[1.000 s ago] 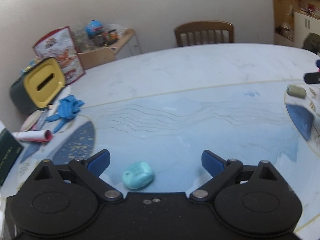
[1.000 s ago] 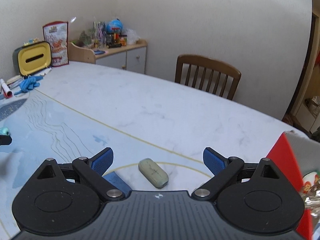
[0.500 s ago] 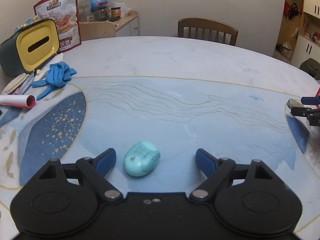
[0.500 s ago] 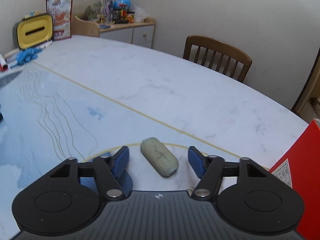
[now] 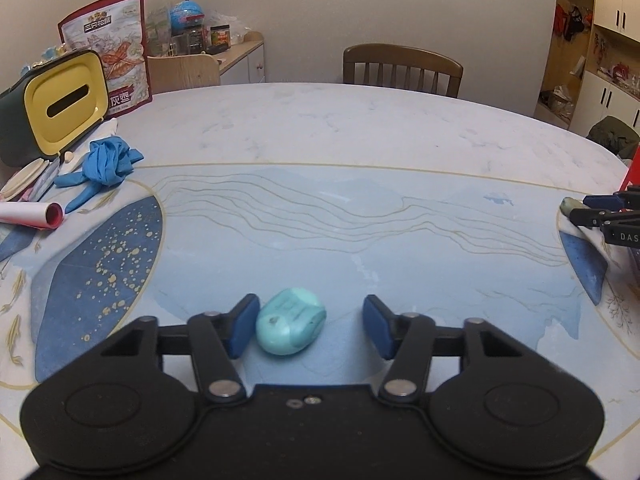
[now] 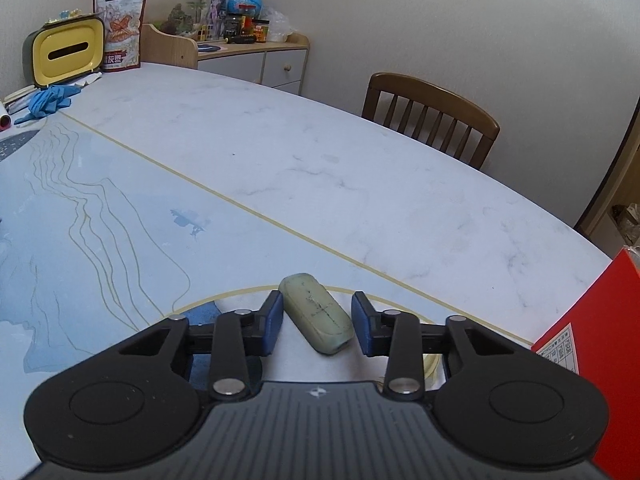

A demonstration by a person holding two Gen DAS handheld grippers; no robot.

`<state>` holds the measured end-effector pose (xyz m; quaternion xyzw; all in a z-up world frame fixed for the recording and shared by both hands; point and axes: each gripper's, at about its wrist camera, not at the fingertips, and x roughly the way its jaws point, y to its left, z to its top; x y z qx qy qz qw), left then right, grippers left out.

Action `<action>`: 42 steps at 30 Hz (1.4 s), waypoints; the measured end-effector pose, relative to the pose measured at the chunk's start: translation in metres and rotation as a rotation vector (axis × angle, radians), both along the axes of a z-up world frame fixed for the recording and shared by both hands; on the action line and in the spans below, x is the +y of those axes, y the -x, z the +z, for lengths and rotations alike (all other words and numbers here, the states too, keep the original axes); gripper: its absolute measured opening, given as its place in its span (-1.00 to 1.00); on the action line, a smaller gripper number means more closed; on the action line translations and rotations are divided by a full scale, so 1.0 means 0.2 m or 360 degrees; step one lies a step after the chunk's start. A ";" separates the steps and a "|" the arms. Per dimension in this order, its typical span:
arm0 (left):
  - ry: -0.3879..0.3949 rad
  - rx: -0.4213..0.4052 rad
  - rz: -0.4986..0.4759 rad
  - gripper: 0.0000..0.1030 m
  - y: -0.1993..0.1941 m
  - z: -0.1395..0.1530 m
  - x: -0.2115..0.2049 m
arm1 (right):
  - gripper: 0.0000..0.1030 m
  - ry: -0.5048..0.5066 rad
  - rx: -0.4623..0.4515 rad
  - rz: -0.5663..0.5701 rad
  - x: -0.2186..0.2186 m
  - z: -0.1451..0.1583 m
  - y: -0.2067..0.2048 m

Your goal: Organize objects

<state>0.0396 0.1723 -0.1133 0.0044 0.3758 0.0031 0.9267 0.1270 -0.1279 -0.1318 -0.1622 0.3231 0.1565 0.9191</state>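
A teal rounded case [image 5: 291, 320] lies on the patterned table mat [image 5: 360, 240], between the fingers of my left gripper [image 5: 310, 326]. That gripper is open: its left pad [image 5: 240, 330] touches the case's side and its right pad [image 5: 378, 332] stands well apart. A pale green oblong case [image 6: 316, 314] lies slanted on the mat inside my right gripper [image 6: 318, 322], whose two blue pads press against its ends. In the left wrist view, the right gripper [image 5: 608, 218] shows at the right edge with the green case [image 5: 567, 205] poking out.
At the table's far left stand a yellow-faced tissue box [image 5: 60, 104], a snack bag [image 5: 108, 48], crumpled blue gloves [image 5: 104, 162] and a rolled paper [image 5: 32, 216]. A red box [image 6: 592, 360] sits close on the right. A wooden chair [image 5: 400, 66] stands behind the table.
Both grippers have narrowed around their objects. The left pad now touches the teal case, and the right gripper has gone from wide open to pressing on the green case.
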 end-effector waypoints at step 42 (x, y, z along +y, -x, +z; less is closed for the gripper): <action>-0.0138 -0.0304 0.0011 -0.32 0.14 0.21 -0.13 | -0.59 -0.0227 -0.0027 -0.0069 0.00 0.14 0.04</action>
